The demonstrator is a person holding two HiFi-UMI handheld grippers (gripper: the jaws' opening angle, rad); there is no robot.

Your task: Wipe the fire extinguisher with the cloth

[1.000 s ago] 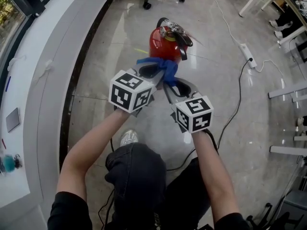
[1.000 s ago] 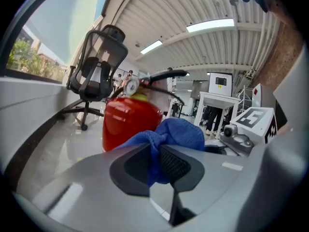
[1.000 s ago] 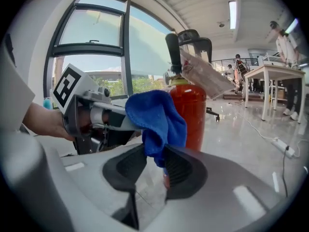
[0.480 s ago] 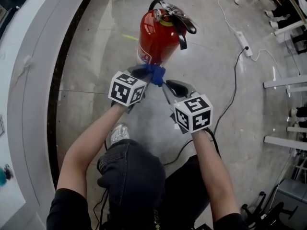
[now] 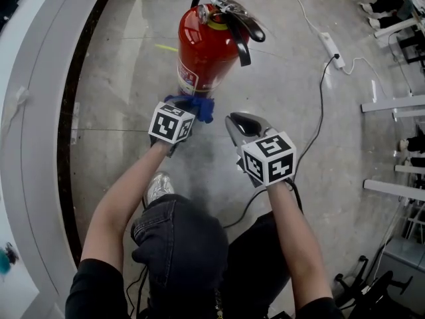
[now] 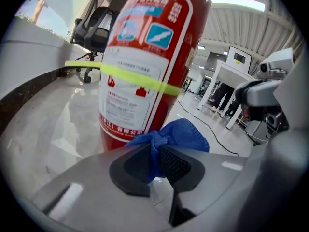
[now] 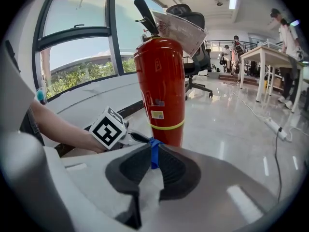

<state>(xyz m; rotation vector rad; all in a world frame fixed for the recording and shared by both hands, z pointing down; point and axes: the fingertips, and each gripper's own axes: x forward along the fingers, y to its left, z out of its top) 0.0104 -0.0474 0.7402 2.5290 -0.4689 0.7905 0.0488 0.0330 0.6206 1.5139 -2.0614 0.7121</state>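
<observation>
The cloth (image 5: 198, 106) is now down at the extinguisher (image 5: 206, 52) base
Left gripper (image 5: 188, 104) pinches it; right gripper (image 5: 237, 122) (jaws just narrowed, barely apart) hangs empty beside.

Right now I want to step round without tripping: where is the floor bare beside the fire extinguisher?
Bare floor lies between the fire extinguisher and the dark strip along the curved counter. Another patch lies between the extinguisher and the black cable. Beyond it is crowded: power strip, table legs.
</observation>
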